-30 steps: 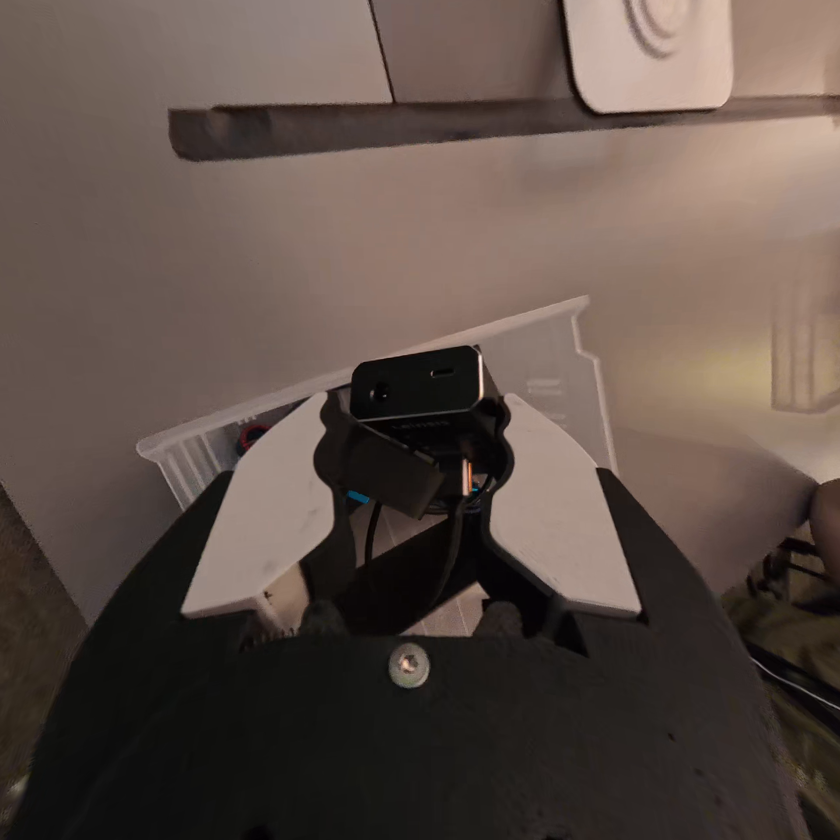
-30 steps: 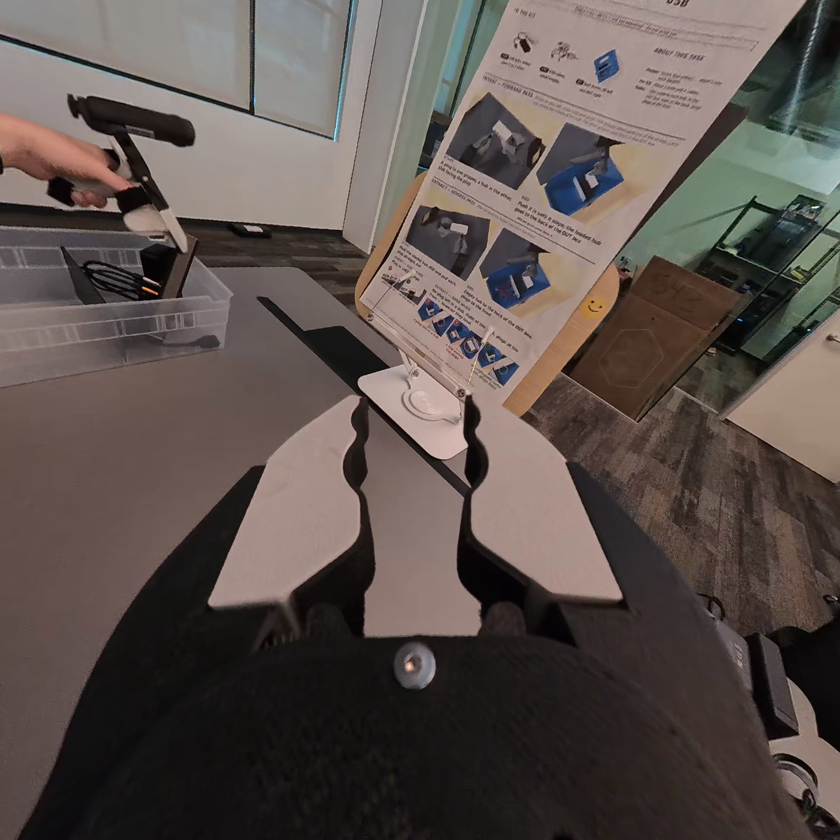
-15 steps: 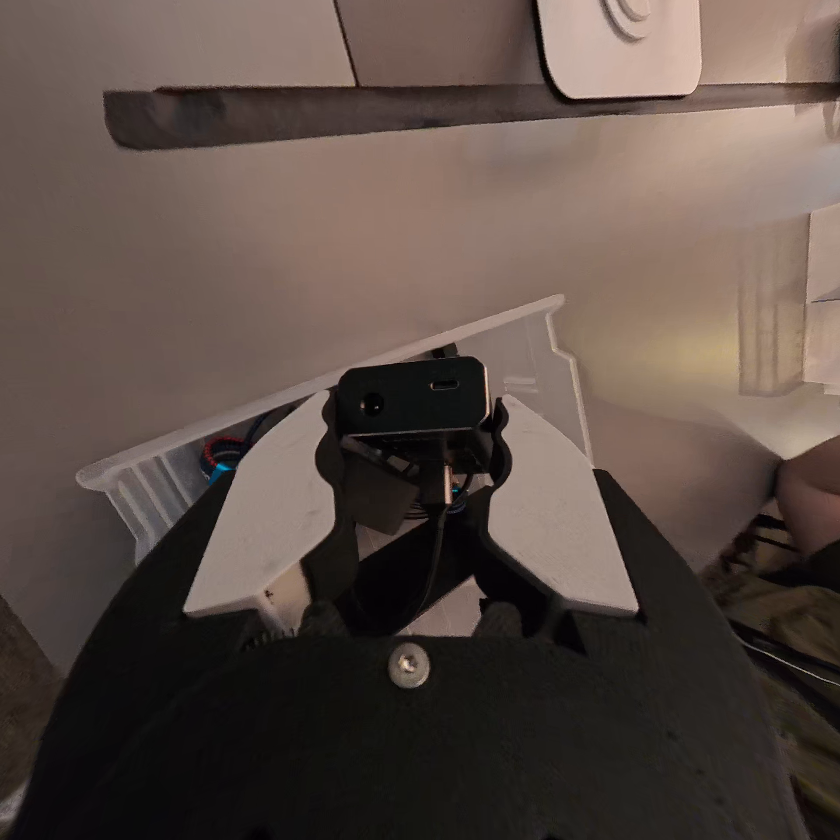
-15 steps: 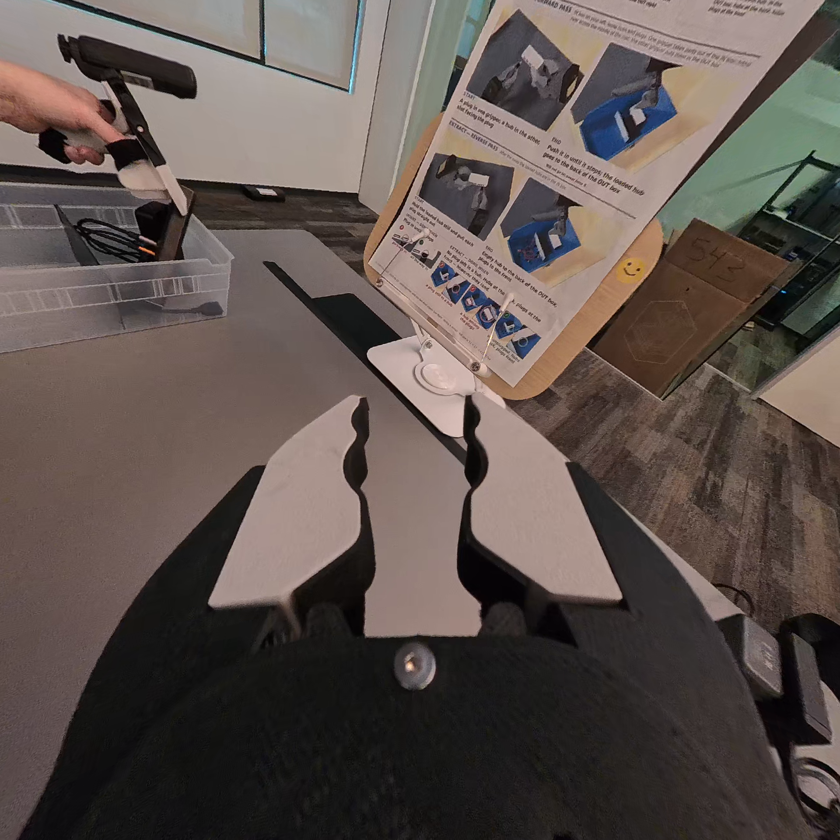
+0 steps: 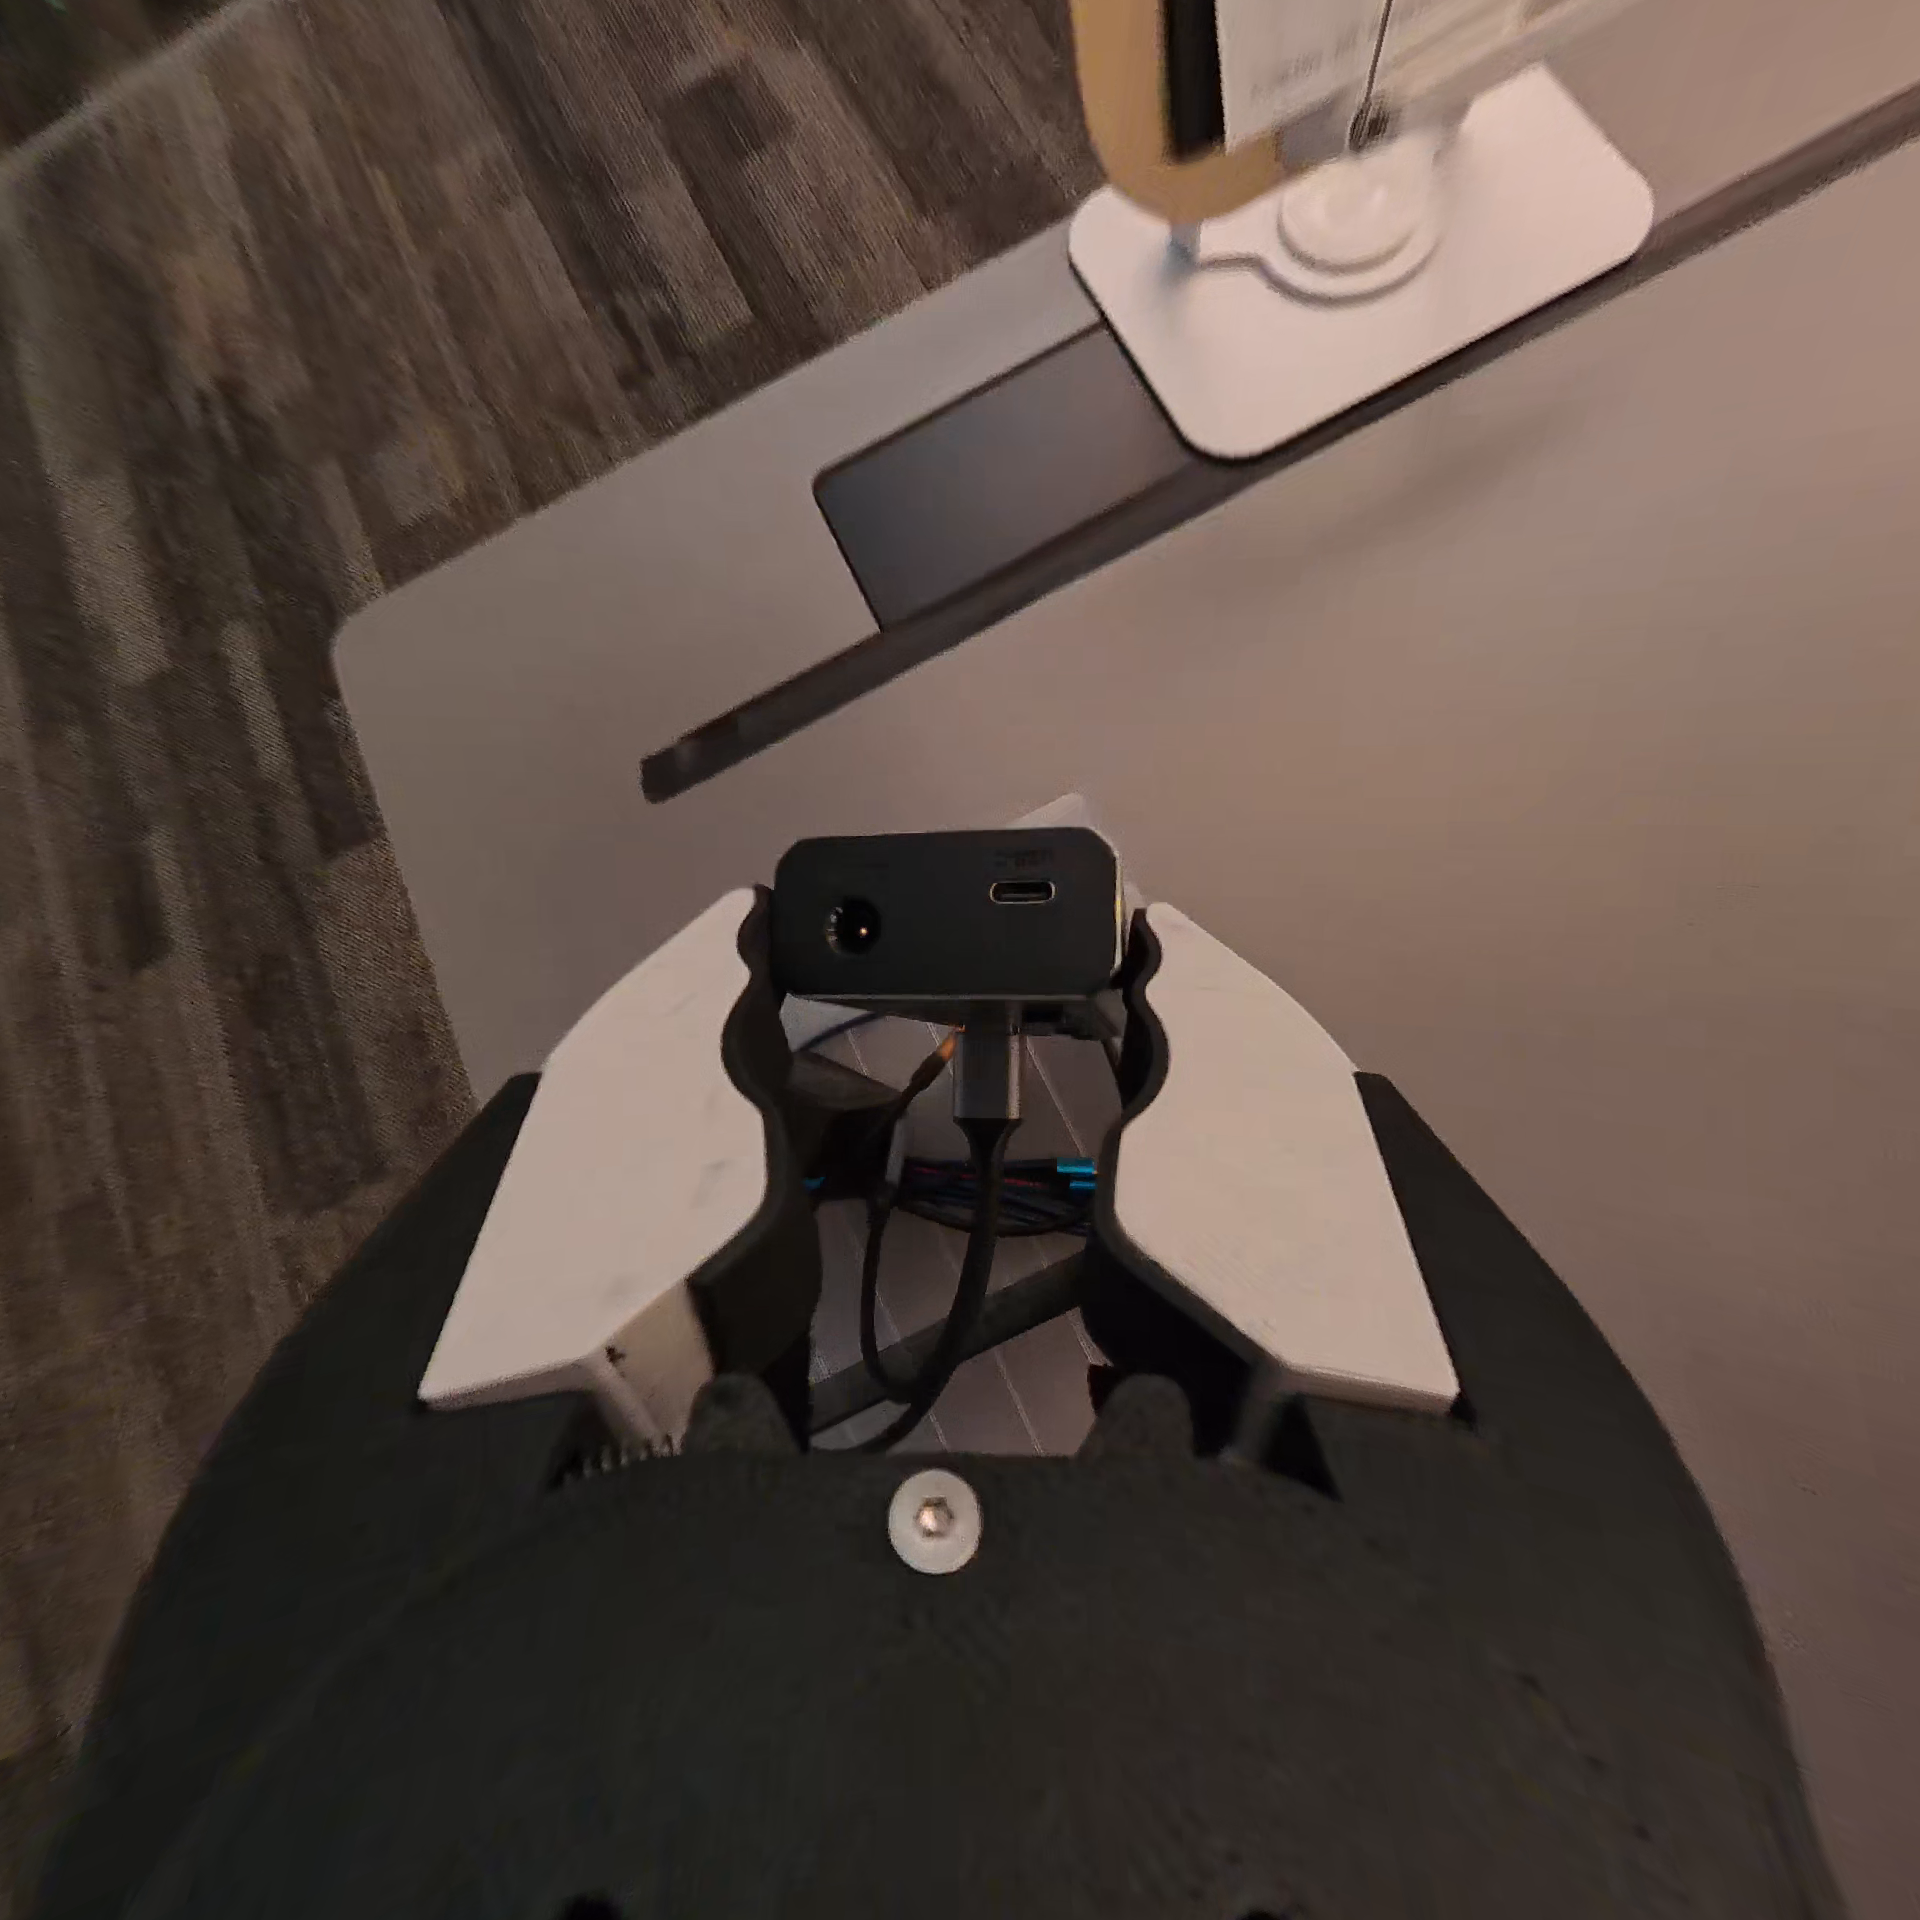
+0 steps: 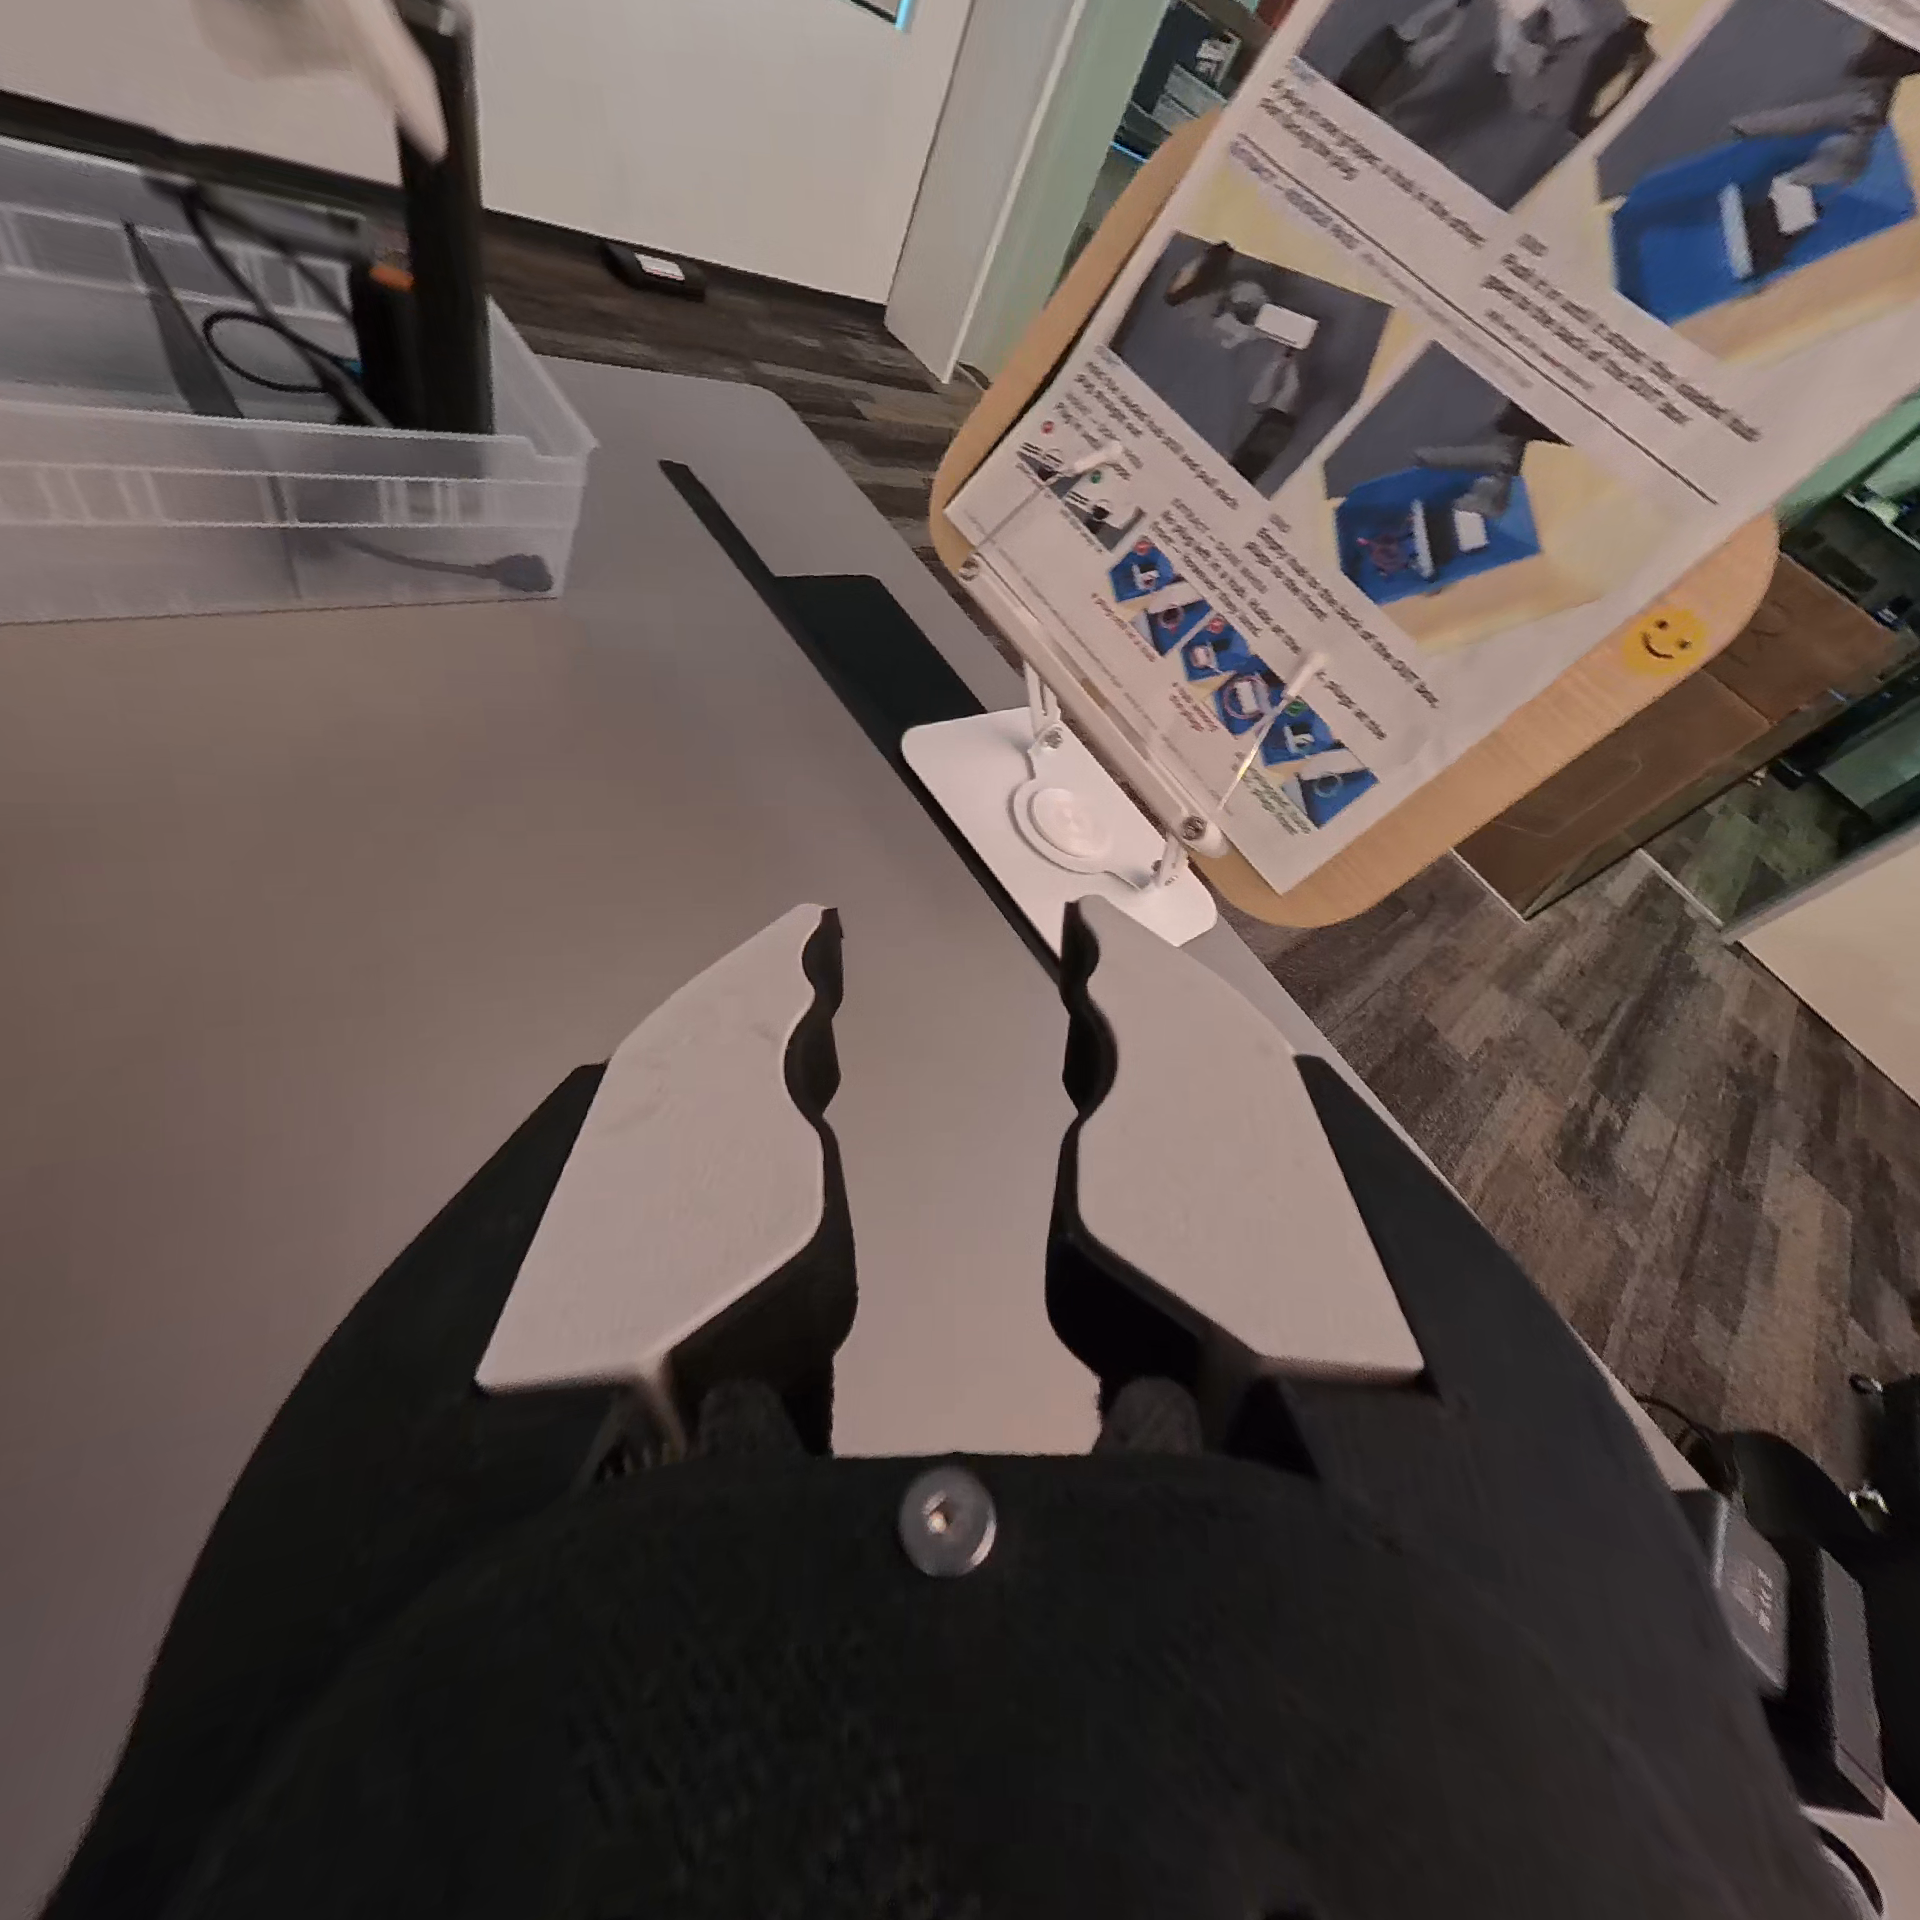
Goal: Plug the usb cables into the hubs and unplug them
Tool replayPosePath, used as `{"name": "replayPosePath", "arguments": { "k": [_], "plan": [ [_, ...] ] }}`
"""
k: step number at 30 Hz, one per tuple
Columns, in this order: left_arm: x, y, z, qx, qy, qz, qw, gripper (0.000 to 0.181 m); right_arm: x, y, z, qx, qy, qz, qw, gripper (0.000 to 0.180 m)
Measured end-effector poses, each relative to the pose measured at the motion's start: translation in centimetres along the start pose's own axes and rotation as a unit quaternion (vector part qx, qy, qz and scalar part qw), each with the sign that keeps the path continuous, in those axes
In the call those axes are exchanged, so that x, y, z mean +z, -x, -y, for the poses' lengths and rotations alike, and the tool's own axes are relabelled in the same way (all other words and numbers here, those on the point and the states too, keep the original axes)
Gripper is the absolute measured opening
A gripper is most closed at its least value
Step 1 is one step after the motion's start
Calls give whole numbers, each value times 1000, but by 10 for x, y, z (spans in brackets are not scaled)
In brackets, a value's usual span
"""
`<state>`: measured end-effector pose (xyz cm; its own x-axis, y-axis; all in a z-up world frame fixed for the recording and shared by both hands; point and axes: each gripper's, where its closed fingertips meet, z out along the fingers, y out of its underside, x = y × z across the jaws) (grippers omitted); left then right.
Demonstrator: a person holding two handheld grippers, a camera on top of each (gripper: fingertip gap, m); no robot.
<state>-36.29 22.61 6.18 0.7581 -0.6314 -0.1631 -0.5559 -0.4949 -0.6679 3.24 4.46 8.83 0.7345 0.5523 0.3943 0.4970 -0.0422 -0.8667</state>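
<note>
1. The left gripper [image 5: 948,940] has its jaws pinching a black hub [image 5: 945,925] by its two short sides, held up above the clear bin [image 6: 281,488] that sits at the far end of the tabletop [image 5: 1455,779].
2. A grey plug [image 5: 982,1070] is seated in the hub's underside, and its dark cable [image 5: 977,1247] droops from there back down into the bin, where more coiled cables with blue ends [image 5: 1075,1174] lie directly below the hub.
3. The right gripper [image 6: 951,925] hangs over bare tabletop, well apart from the bin, with its jaws spread and nothing between them.
4. The instruction sheet on its white stand [image 6: 1060,821] is at the tabletop's edge, to the side of the bin, next to a dark strip [image 6: 831,665] that runs along the surface.
5. My read is that the hub is being carried out so the free gripper can pull that plug.
6. To do it well, I'd keep the hub level and firmly squeezed, and turn the plugged face toward the right gripper.
7. The right jaws should close on the plug's rigid grey shell, not the cable, and draw straight along the port's axis.
8. Watch the slack: the trailing cable could snag on the bin wall and twist the hub in its grip.
</note>
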Motion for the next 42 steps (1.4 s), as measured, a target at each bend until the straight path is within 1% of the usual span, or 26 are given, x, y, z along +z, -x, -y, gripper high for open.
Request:
{"name": "replayPosePath", "arguments": {
  "k": [1, 9, 12, 14, 17, 19, 21, 23, 24, 26, 28, 29, 30, 31, 33, 35, 36, 37, 39, 42],
  "plan": [
    [-9, 0, 8, 0, -7, 4, 1000, 61, 1, 2, 0, -3, 1, 0, 1000, 41],
    [-97, -4, 87, 20, -40, 54, 998, 61, 2, 8, 3, -11, 0, 6, 1000, 41],
    [-126, -27, 116, 31, -45, 55, 997, 61, 1, 8, 5, -6, -7, 9, 1000, 41],
    [-134, -56, 131, 43, -45, 42, 997, 61, 2, 12, 9, 5, -18, 18, 1000, 41],
    [-123, -115, 143, 60, -48, 7, 997, 61, 11, 28, 20, 45, -53, 48, 996, 42],
    [-104, -159, 144, 67, -52, -25, 996, 61, 21, 48, 29, 73, -77, 86, 991, 54],
    [-81, -203, 141, 73, -59, -60, 994, 61, 33, 66, 37, 107, -108, 107, 983, 61],
    [-56, -244, 139, 76, -70, -95, 990, 61, 46, 80, 38, 136, -125, 113, 976, 73],
    [-45, -262, 139, 75, -73, -112, 988, 61, 55, 81, 32, 142, -117, 94, 978, 75],
    [-28, -295, 138, 72, -78, -145, 984, 61, 74, 71, 12, 121, -83, 32, 989, 79],
    [-18, -325, 141, 65, -81, -178, 978, 61, 88, 57, -16, 89, -32, -20, 995, 76],
    [-15, -338, 142, 63, -80, -194, 976, 61, 93, 51, -26, 84, -16, -33, 996, 71],
    [-13, -347, 144, 63, -81, -201, 974, 61, 93, 50, -30, 85, -17, -23, 996, 52],
    [-12, -351, 148, 67, -88, -196, 974, 61, 90, 52, -29, 93, -33, 4, 995, 35],
    [-19, -360, 156, 76, -118, -216, 966, 59, 85, 46, -28, 125, -53, 35, 990, 33],
    [-30, -362, 158, 70, -138, -256, 954, 54, 74, 54, -17, 174, -93, 133, 971, 31],
    [-35, -359, 158, 58, -151, -277, 947, 58, 69, 58, -13, 203, -101, 180, 957, 31],
    [-39, -353, 156, 45, -164, -293, 941, 71, 64, 61, -8, 230, -113, 217, 942, 31],
    [-38, -341, 138, 27, -178, -327, 928, 72, 52, 74, 4, 266, -141, 308, 903, 31],
    [-16, -327, 97, -5, -187, -383, 904, 68, 36, 89, 21, 284, -172, 389, 859, 31]
  ]
}}
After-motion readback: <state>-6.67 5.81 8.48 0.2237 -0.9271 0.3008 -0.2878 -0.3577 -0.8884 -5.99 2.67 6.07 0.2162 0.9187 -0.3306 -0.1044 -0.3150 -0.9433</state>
